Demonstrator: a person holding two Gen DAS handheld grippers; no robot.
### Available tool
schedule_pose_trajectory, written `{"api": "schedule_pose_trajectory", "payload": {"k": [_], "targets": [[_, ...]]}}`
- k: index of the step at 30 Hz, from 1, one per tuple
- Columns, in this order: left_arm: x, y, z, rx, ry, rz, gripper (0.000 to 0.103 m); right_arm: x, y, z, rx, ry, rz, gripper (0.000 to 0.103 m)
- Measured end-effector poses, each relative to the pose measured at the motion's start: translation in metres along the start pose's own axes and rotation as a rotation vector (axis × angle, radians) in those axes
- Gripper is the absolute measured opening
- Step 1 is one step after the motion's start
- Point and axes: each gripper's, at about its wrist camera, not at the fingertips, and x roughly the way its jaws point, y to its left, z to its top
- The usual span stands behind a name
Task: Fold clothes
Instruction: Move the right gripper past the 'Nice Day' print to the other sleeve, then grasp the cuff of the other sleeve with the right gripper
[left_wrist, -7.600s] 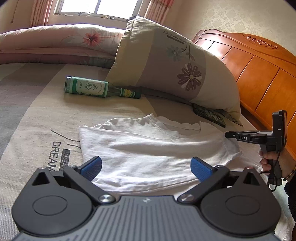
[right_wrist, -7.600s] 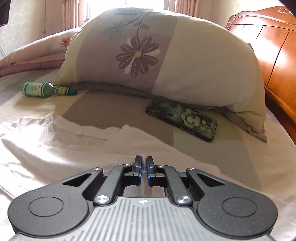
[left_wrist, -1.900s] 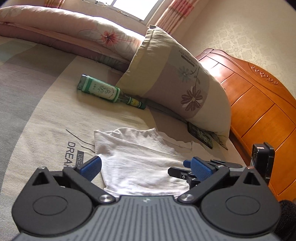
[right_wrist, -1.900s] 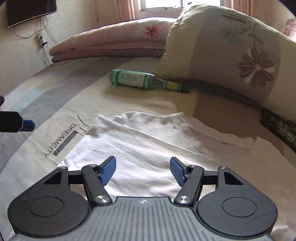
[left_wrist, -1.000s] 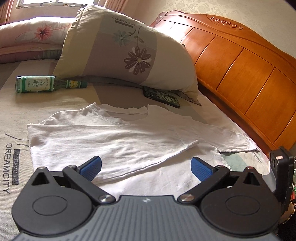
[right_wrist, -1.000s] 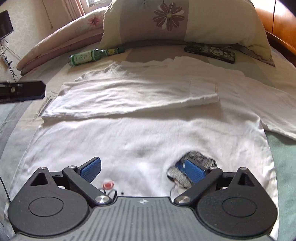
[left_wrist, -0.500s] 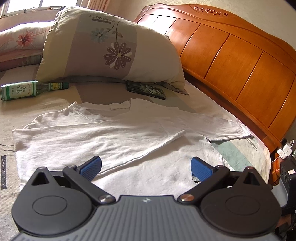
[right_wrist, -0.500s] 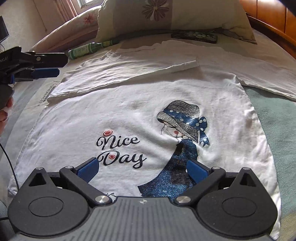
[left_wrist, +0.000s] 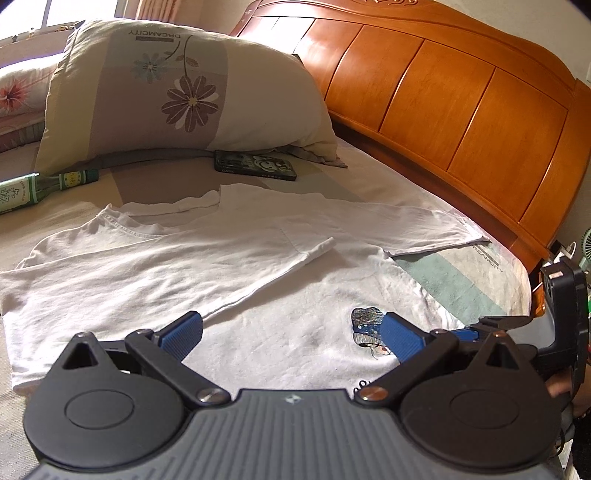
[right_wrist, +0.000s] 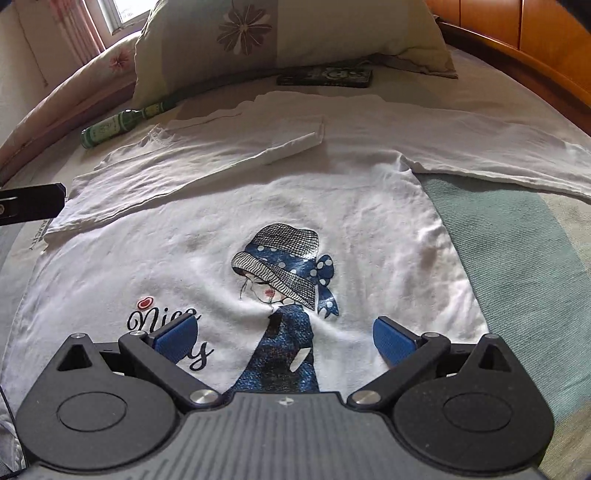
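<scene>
bed (right_wrist: 517, 258) holds white t-shirt (right_wrist: 332, 221); unfolded sleeve (right_wrist: 480, 147) runs toward 2 o'clock, nearer right gripper (right_wrist: 284, 336); left gripper (left_wrist: 291, 328) too, both jaws open, empty

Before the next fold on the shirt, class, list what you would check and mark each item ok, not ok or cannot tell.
1. Shirt spread on the bed, print up: ok.
2. Left sleeve folded across the chest: ok.
3. Right sleeve folded in: not ok, it lies stretched out to the side.
4. Left gripper open and empty: ok.
5. Right gripper open and empty: ok.
6. Phone and bottle off the shirt: ok, both lie beyond the collar.
</scene>
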Motion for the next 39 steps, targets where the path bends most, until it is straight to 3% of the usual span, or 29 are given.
{"api": "schedule_pose_trajectory", "payload": {"k": [7, 19, 24, 29, 33, 39], "targets": [[0.007, -0.024, -0.004, 0.069, 0.021, -0.034, 0.102, -0.027, -0.06, 0.022, 0.196, -0.154, 0.021, 0.103], [0.018, -0.042, -0.015, 0.191, 0.01, -0.053, 0.102, -0.027, -0.194, 0.032, 0.491, -0.344, -0.022, 0.103], [0.031, -0.039, -0.02, 0.179, 0.044, -0.071, 0.102, -0.026, -0.245, 0.034, 0.57, -0.43, -0.056, 0.103], [0.04, -0.031, -0.024, 0.154, 0.066, -0.049, 0.102, -0.028, -0.297, 0.032, 0.691, -0.517, -0.027, 0.103], [0.045, -0.027, -0.026, 0.136, 0.073, -0.041, 0.102, -0.025, -0.323, 0.036, 0.715, -0.552, 0.024, 0.103], [0.05, -0.026, -0.029, 0.132, 0.085, -0.038, 0.102, -0.016, -0.337, 0.051, 0.704, -0.555, 0.015, 0.103]]}}
